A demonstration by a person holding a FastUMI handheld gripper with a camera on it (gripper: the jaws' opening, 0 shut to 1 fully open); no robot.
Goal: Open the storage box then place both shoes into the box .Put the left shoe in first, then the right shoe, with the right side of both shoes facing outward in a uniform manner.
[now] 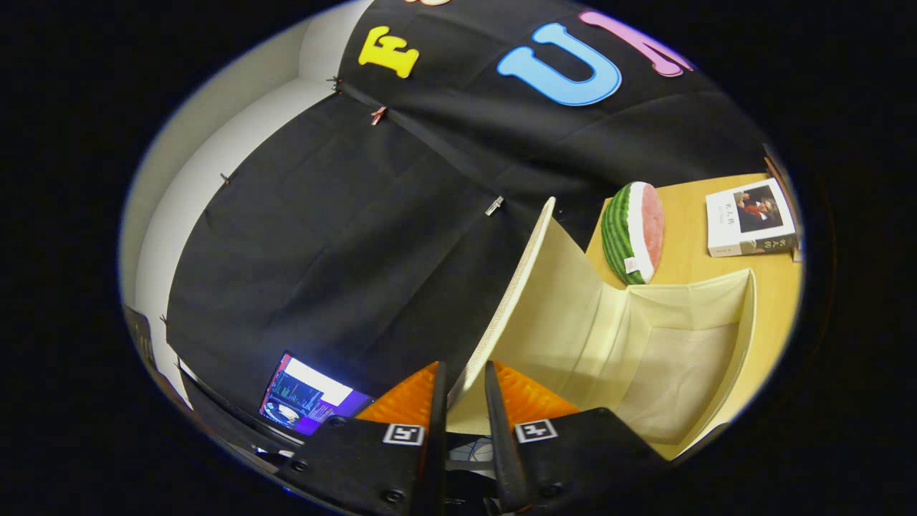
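The hand-held gripper (464, 373) has its two fingers drawn close together with the edge of the raised lid (501, 308) of the cream fabric storage box (745, 322) passing between them; whether both fingers actually press on that edge cannot be told. The lid is a flat cream panel with a woven-textured rim, standing steeply tilted up and away from the box opening, hinged along the box's far side. The storage box sits open on the light wooden tabletop (777, 287), just ahead of and to the right of the fingers, its pale lined interior exposed. Beyond the box, a watermelon-slice plush cushion (634, 233) with green striped rind and pink flesh stands on edge on the tabletop, close to the box's rear wall. Farther beyond, well apart from the cushion, a white paperback book (749, 217) with a portrait cover lies flat. Left of the fingers, a lit display screen (308, 396) stands below the black cloth wall.
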